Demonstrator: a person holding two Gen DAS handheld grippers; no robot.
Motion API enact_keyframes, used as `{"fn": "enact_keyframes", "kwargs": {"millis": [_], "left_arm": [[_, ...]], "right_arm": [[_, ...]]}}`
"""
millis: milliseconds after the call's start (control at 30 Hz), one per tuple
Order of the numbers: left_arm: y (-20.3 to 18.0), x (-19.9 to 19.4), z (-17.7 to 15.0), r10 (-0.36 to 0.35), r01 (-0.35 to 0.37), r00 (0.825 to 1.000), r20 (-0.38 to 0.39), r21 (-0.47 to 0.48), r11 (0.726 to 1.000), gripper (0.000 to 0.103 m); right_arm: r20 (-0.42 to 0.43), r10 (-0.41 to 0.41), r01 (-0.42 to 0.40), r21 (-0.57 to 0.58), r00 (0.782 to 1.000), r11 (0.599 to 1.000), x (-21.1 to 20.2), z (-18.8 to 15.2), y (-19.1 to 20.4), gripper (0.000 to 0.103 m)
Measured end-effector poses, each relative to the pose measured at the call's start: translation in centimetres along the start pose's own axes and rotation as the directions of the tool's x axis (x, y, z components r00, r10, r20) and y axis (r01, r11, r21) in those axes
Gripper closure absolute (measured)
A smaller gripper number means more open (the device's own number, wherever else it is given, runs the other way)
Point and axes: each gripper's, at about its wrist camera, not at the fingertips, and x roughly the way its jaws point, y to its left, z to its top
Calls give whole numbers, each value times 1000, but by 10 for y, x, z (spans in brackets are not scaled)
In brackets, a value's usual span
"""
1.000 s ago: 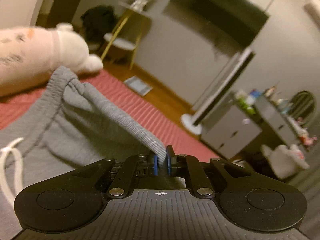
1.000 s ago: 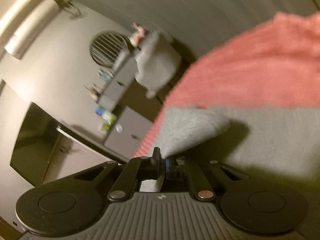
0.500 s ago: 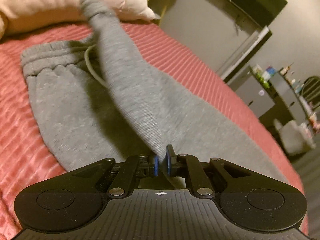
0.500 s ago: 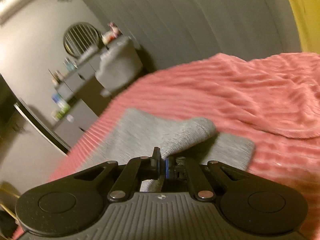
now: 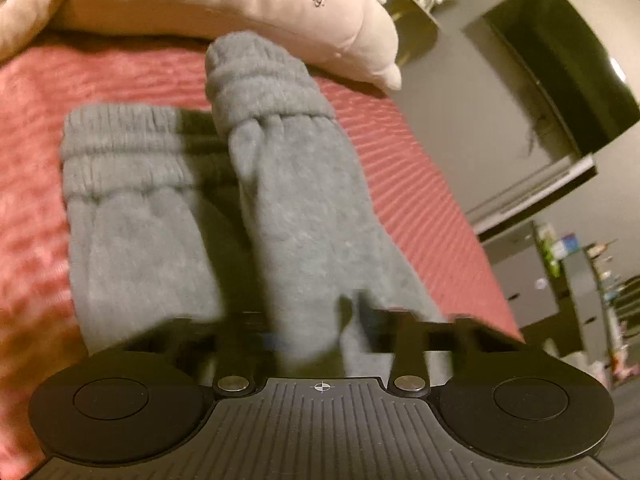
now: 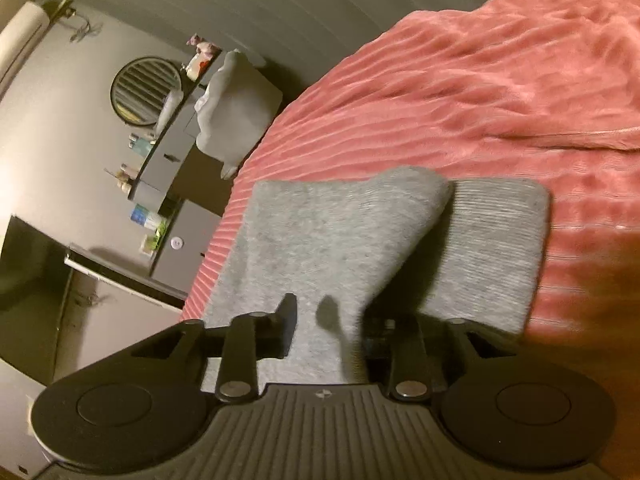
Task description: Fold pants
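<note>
Grey fleece sweatpants with an elastic ribbed waistband (image 5: 168, 184) are seen lying on a bed covered by a pink-red ribbed blanket (image 5: 36, 92). In the left wrist view the waistband end is shown: one half lies flat, the other half is draped over it, its waistband corner raised and not yet settled. In the right wrist view the leg end is shown: the grey ribbed ankle cuff (image 6: 496, 240) of one leg lies flat on the blanket, and the second leg is laid across it, only partly overlapping.

Left claw (image 5: 316, 336): jaws appear spread apart, with fabric lying between them; the picture is blurred, so contact with a finger cannot be ruled out, but no pinch is seen. Right claw (image 6: 328, 328): jaws are clearly wide open, with the leg fabric lying loose in the gap and nothing gripped.

Progress, as judged: the lengthwise fold, one leg over the other, looks just laid down and released. Edges are not aligned at either end, so some straightening is probably needed. The crosswise folds, cuffs toward waistband, are not yet done. Roughly a third to a half of the task is judged complete.

A cream long plush pillow with printed lettering (image 5: 224, 4) lies just beyond the waistband, near but apparently not touching it. Grey drawer units with small bottles on top (image 6: 176, 160) stand beside the bed.
</note>
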Motion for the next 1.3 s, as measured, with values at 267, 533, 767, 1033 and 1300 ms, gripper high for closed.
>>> {"fn": "enact_keyframes", "kwargs": {"millis": [267, 533, 767, 1033, 1300], "left_arm": [[-9, -64, 18, -228, 223, 969, 98, 65, 973, 92], [35, -45, -18, 46, -44, 999, -7, 177, 983, 85], [22, -66, -25, 149, -173, 982, 116, 237, 956, 19], [-35, -89, -47, 187, -331, 917, 352, 413, 848, 19], [-145, -7, -143, 55, -93, 996, 75, 799, 594, 33]], "right_arm": [[33, 97, -93, -111, 995, 989, -40, 29, 33, 98], [55, -104, 116, -330, 993, 937, -43, 11, 5, 98], [124, -234, 265, -451, 964, 852, -37, 3, 18, 72], [377, -235, 392, -422, 896, 817, -76, -1, 41, 48], [-49, -63, 0, -787, 997, 617, 5, -126, 133, 48]]}}
